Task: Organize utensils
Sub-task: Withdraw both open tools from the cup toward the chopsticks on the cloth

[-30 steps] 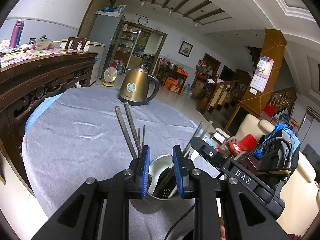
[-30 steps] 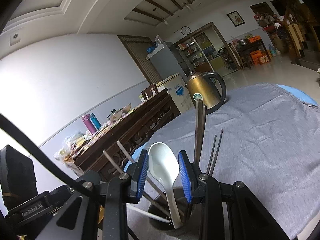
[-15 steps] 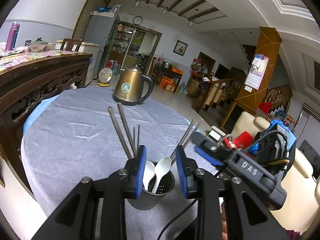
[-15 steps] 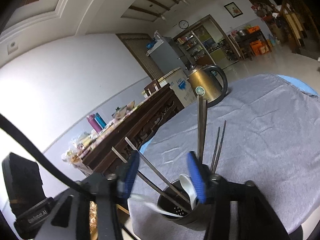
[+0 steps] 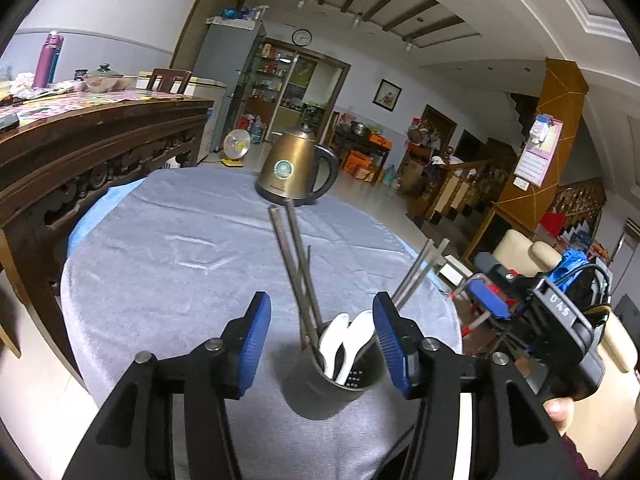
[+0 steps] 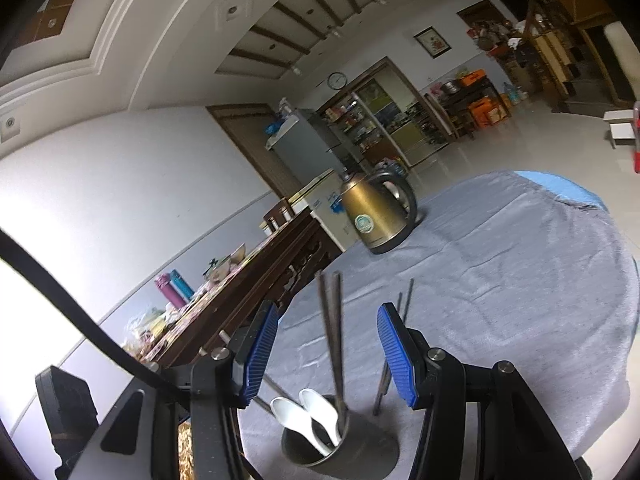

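Observation:
A dark metal utensil cup [image 5: 340, 384] stands on the grey tablecloth [image 5: 172, 248] near the table's front edge. It holds two white spoons [image 5: 346, 336] and several metal chopsticks [image 5: 294, 256]. The cup also shows in the right wrist view [image 6: 320, 446] with the spoons [image 6: 308, 412] and chopsticks [image 6: 334, 332]. My left gripper [image 5: 322, 344] is open and empty, a little behind and above the cup. My right gripper [image 6: 328, 354] is open and empty, above the cup. The right gripper also shows at the right of the left wrist view [image 5: 532, 320].
A brass kettle [image 5: 296, 170] stands at the far side of the table; it also shows in the right wrist view [image 6: 376, 212]. A carved wooden sideboard [image 5: 80, 148] with bottles and bowls runs along the left. A cream sofa [image 5: 532, 256] stands beyond the table's right edge.
Both grippers have opened wide and drawn back from the cup. The white spoon held by my right gripper a second ago now rests in the cup beside the other spoon.

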{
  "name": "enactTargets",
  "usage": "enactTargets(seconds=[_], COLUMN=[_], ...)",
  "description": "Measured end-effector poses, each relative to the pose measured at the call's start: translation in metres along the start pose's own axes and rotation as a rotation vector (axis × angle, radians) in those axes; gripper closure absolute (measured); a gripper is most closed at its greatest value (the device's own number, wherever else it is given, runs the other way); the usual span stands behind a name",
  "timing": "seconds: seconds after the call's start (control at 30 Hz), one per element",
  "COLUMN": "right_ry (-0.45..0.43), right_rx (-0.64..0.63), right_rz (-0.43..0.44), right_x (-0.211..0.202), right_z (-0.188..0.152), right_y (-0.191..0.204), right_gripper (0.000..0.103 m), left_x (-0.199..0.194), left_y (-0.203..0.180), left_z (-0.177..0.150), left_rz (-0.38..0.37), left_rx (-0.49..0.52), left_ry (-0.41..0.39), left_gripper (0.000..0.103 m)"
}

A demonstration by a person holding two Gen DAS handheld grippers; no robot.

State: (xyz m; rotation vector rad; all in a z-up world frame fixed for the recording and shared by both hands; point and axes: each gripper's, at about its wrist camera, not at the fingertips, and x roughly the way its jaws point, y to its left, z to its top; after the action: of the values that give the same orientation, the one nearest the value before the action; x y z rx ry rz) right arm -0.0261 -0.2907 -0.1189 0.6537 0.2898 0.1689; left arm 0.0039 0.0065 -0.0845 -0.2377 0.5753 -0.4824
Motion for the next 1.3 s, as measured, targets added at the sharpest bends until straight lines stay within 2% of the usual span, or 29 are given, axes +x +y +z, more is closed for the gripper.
enactTargets(seconds=[0.17,0.3,0.7,1.3], right_ry=[-0.018,-0.018,0.035,0.044], right_rx=[0.039,0.059,0.027,0.045], right_rz=[-0.024,-0.037,-0.035,-0.070], right_x=[-0.005,-0.010,-0.005,-0.004], right_z=[0.009,0.010,0.003,0.002], right_y=[-0.013,-0.020,-0.009,-0.015], right_gripper=[0.047,0.047,0.047,0.047], left_x=[0.005,0.008,0.009,0.019], left_y=[0.011,0.013,0.021,0.038], left_z=[0.000,-0.002,-0.003,-0.008], left_rz=[0.048,0.119,0.262,0.313], left_rx=[-0.012,0.005,0.028,0.005], left_ry=[0.020,0.035,0.068,0.118], left_gripper=[0.046,0.045,0.040,0.040])
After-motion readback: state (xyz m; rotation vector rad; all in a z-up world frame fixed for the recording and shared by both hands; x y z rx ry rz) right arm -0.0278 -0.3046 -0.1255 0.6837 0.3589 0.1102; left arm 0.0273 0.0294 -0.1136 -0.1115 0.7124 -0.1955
